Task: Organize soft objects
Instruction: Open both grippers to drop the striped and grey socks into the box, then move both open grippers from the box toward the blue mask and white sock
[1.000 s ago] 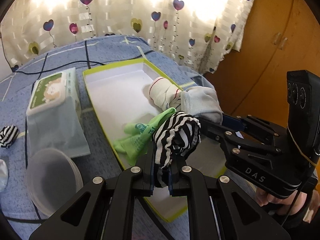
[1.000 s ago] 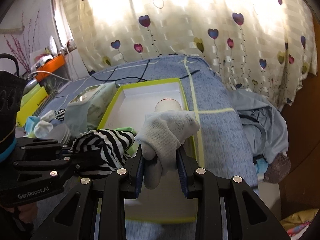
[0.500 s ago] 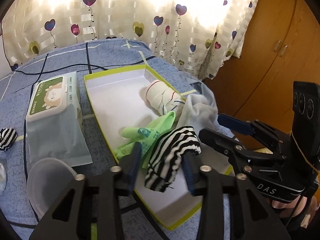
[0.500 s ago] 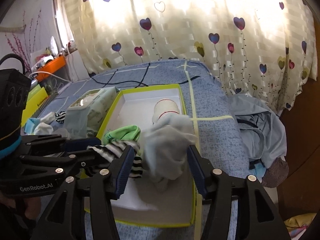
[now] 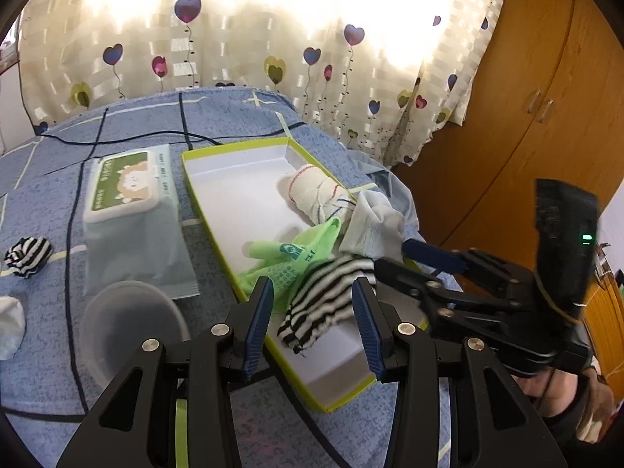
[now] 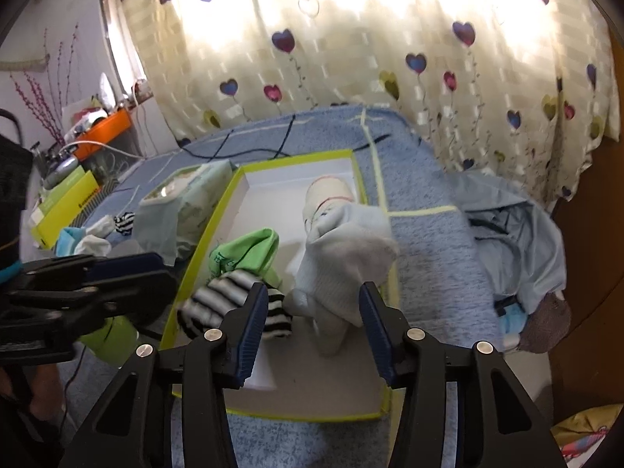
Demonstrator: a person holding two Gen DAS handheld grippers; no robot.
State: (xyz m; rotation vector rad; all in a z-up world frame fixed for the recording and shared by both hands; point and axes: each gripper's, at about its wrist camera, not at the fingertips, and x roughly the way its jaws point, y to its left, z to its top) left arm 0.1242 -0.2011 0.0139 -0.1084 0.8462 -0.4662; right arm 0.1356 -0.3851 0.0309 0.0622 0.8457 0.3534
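Left gripper [image 5: 312, 318] hanging released over striped sock [image 5: 323, 304] | right gripper [image 6: 312, 321] narrowing, released, pale sock [image 6: 343, 249] lying in box [image 6: 202, 241]

Black left gripper [image 5: 312, 314] and right gripper [image 6: 312, 314]: blue ribbed jaws, silver screws.

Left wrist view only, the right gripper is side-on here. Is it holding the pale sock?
Observer: No. The right gripper is open. Its jaws have just opened, then closed a little. The pale sock stands between them and neither jaw presses it.
Operator: Is the sock down in the box?
Observer: Its lower end reaches the floor of the box.
Operator: Any loose socks I can't see?
Observer: A light blue sock lies near the striped ball.
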